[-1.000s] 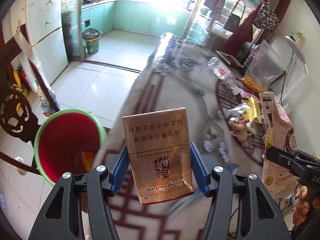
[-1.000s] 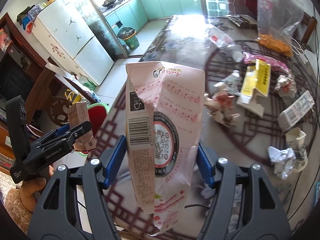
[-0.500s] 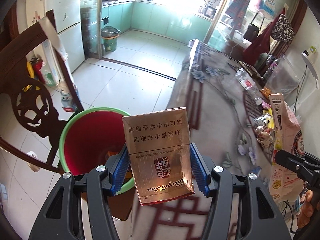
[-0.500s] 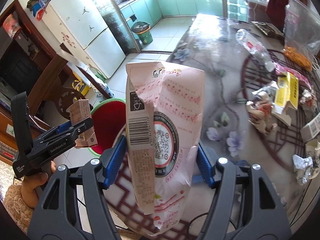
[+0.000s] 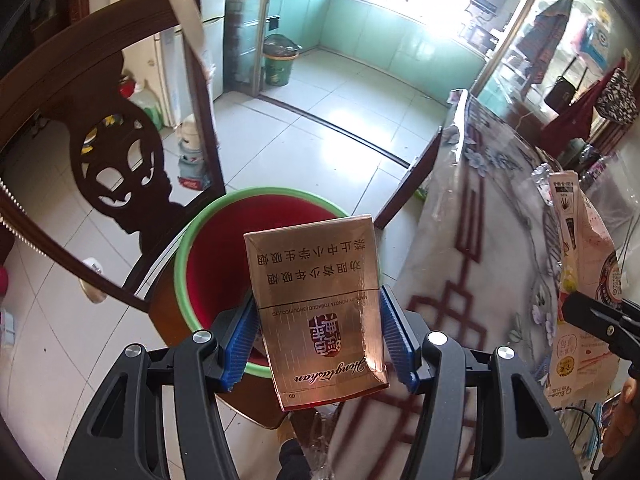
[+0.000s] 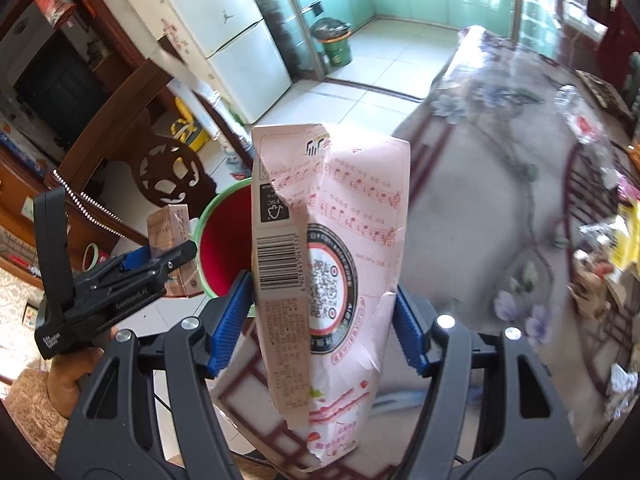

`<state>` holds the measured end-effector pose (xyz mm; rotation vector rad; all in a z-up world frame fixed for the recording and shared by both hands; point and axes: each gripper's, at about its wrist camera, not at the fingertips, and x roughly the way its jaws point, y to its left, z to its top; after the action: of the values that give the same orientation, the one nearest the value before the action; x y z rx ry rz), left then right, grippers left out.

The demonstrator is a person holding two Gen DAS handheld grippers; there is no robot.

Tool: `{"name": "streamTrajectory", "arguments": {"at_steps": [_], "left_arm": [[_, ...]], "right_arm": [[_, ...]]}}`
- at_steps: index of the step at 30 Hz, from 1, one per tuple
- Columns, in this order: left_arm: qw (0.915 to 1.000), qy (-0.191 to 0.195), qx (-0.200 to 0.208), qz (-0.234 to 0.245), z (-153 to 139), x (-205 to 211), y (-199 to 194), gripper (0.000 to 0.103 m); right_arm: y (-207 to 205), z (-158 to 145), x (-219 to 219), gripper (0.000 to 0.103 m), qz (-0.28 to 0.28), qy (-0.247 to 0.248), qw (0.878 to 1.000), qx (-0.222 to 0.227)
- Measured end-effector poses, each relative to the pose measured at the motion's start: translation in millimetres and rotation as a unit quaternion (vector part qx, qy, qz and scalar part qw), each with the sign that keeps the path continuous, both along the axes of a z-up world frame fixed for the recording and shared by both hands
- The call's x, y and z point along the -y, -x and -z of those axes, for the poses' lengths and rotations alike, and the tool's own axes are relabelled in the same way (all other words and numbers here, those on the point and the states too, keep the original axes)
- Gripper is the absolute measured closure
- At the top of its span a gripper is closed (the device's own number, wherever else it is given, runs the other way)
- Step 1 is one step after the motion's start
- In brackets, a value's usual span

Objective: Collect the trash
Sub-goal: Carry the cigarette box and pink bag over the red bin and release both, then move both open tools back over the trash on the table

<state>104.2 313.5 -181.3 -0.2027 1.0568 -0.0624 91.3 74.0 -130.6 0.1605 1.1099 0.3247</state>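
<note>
My left gripper (image 5: 320,340) is shut on a gold cigarette pack (image 5: 316,308), held upright over the near rim of a red bucket with a green rim (image 5: 224,264) on the floor. My right gripper (image 6: 322,328) is shut on a crumpled pink paper snack bag (image 6: 332,248), above the table edge and just right of the red bucket (image 6: 222,252). The right wrist view also shows the left gripper (image 6: 156,264) with the cigarette pack (image 6: 170,228) beside the bucket. The left wrist view shows the pink bag (image 5: 588,280) at the right.
A dark carved wooden chair (image 5: 116,168) stands left of the bucket. The table with a flowered cloth (image 6: 500,184) carries several wrappers and scraps (image 6: 616,248) at the right. A green bin (image 5: 278,62) stands by the kitchen cabinets. White tiled floor (image 5: 328,128) lies beyond.
Both grippers have swung left, off the table toward the bucket. The bucket now lies directly behind the cigarette pack, and the chair fills more of the left wrist view. Both grips are unchanged.
</note>
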Motion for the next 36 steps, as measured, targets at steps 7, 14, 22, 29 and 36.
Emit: {"name": "streamTrajectory", "arguments": {"at_steps": [7,14,22,29,36], "left_arm": [[0.9996,0.004,-0.013,-0.026,10,-22,-1,0.048],[0.9991,0.007,-0.019,-0.036,15,-36,-3,0.048],[0.9991,0.011,-0.020,-0.035,17,-38,-7,0.048],[0.9991,0.011,-0.021,-0.035,17,-36,-9,0.048],[0.9993,0.010,-0.023,-0.029,18,-32,-13,0.048]], "right_arm": [[-24,21,-40,0.039,-0.055,0.006,0.998,-0.029],[-37,44,-60,0.038,-0.074,0.019,0.995,-0.059],[-47,60,-78,0.037,-0.087,0.049,0.992,-0.077],[-51,60,-73,0.026,-0.071,0.053,0.993,-0.073],[-39,43,-58,0.026,-0.062,0.048,0.996,-0.052]]}}
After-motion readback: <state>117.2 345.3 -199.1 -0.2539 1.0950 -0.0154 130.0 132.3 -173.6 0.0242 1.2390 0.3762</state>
